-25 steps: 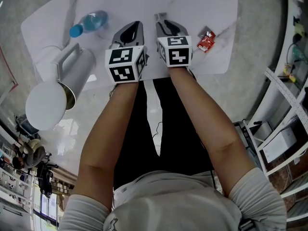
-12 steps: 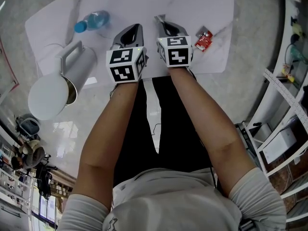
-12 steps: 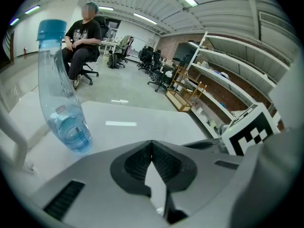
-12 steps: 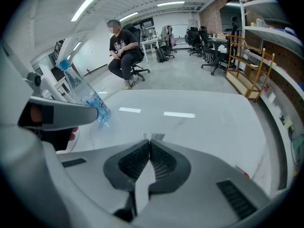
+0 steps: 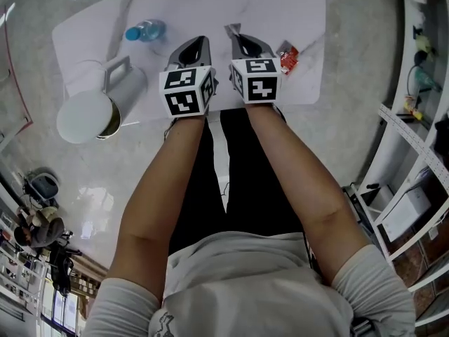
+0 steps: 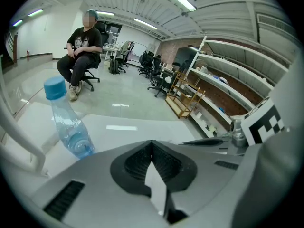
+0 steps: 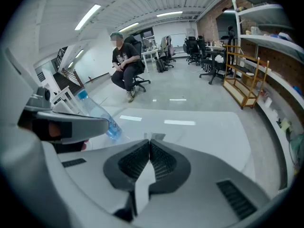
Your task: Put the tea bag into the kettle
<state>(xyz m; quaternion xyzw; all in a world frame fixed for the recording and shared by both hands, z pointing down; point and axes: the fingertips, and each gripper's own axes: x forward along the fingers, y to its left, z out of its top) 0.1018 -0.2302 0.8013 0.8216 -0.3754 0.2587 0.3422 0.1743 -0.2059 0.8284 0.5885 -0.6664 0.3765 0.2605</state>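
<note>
Grey short sleeves point(image 5: 372, 286), seemingly black trousers point(image 5: 249, 181); grey left claw point(image 5: 199, 41), right claw point(image 5: 233, 29); black-and-white marker cubes point(image 5: 186, 91).

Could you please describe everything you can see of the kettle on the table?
The kettle is a tall cylinder of brushed, silvery metal with a squared loop handle along its side. Its round white lid is swung open, showing a dark inside at the mouth. It seems to stand upright at the left corner of the white table. Only the table touches it; the water bottle is just beyond it, apart.
</note>
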